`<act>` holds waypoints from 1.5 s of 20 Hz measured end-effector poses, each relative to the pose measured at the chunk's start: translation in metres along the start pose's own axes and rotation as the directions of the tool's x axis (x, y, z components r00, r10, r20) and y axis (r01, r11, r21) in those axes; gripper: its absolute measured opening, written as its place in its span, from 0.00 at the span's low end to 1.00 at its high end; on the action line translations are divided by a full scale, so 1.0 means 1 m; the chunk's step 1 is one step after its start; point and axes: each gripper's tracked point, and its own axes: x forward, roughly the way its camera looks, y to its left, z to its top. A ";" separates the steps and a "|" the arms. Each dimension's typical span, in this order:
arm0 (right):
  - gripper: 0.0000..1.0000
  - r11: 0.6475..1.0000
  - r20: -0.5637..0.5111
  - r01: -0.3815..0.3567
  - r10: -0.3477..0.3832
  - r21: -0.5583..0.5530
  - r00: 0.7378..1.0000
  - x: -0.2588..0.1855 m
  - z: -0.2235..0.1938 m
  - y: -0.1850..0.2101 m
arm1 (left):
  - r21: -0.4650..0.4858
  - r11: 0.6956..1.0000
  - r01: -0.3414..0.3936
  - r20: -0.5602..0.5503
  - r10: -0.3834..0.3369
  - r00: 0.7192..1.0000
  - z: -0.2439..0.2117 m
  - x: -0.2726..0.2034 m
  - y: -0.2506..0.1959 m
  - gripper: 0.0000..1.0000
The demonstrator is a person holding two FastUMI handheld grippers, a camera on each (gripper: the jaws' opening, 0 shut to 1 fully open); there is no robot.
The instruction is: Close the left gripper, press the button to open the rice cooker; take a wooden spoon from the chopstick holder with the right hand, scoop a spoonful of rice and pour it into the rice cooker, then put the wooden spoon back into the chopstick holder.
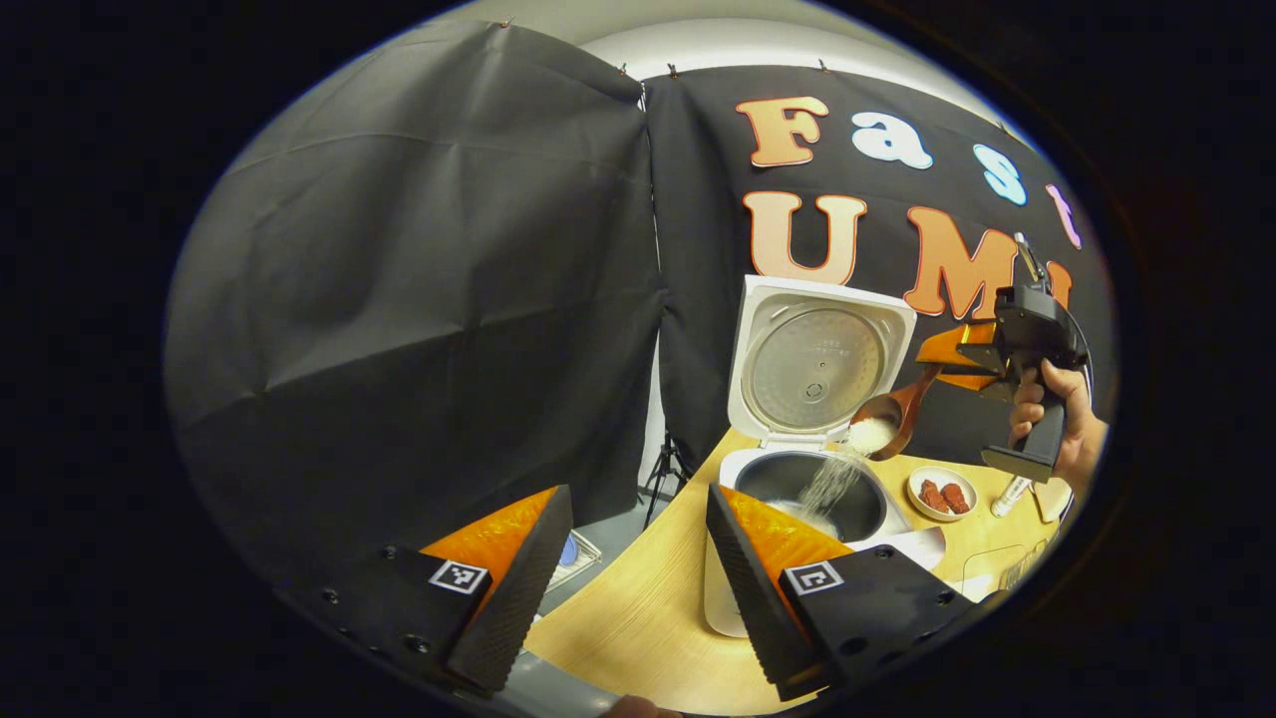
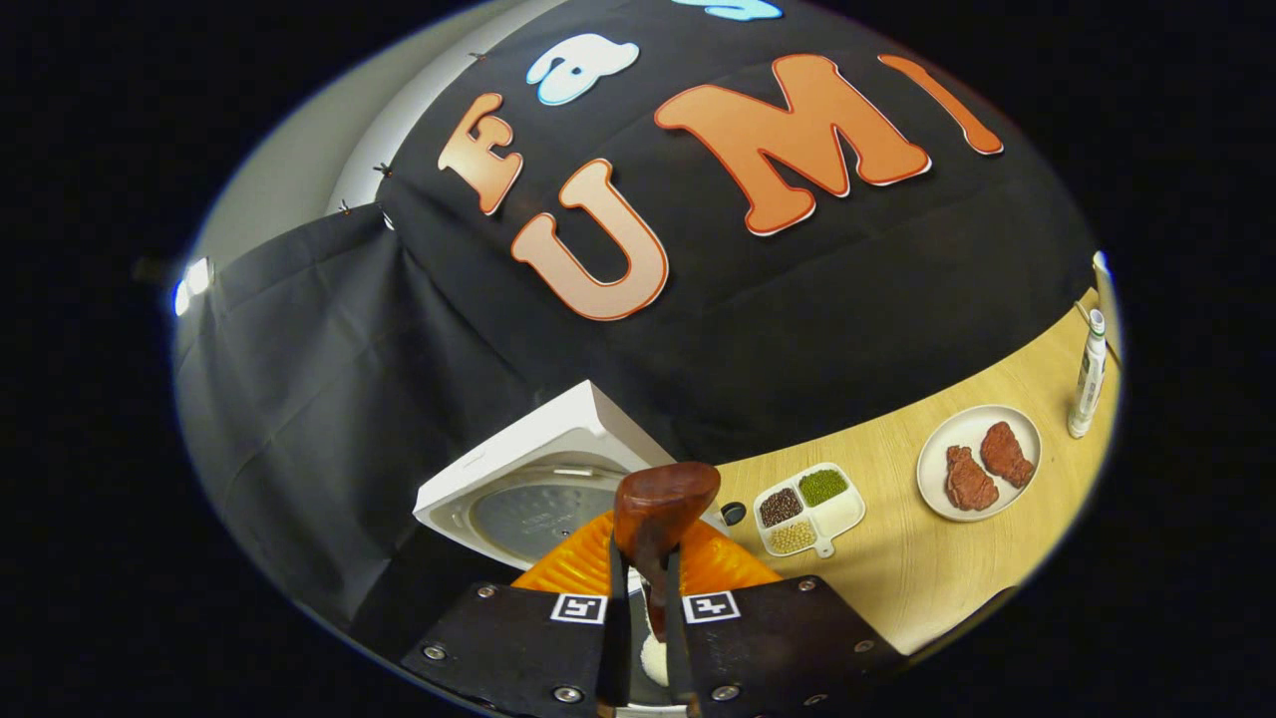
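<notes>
The pouring step is in hand: in the left gripper view, white rice (image 1: 832,479) streams from the tilted brown wooden spoon (image 1: 887,414) into the dark inner pot of the white rice cooker (image 1: 812,494), whose lid (image 1: 817,359) stands upright and open. The right hand-held gripper (image 1: 982,359), at about three o'clock in that view, has its fingers closed on the spoon's handle; in the right gripper view the handle (image 2: 658,529) sits pinched between the two fingers, the bowl pointing down toward six o'clock. The left hand-held gripper (image 1: 628,588) is wide open and holds nothing, hovering just short of the cooker on the pale wooden bench (image 1: 638,618). Next, I judge, the spoon must empty fully, level out, and travel back to the chopstick holder, which I cannot locate.
</notes>
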 end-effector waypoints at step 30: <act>0.13 0.721 0.086 -0.089 0.202 -0.687 0.976 -0.023 0.027 0.065 | 0.000 1.000 0.009 -0.026 -0.009 1.000 -0.011 -0.003 0.001 0.93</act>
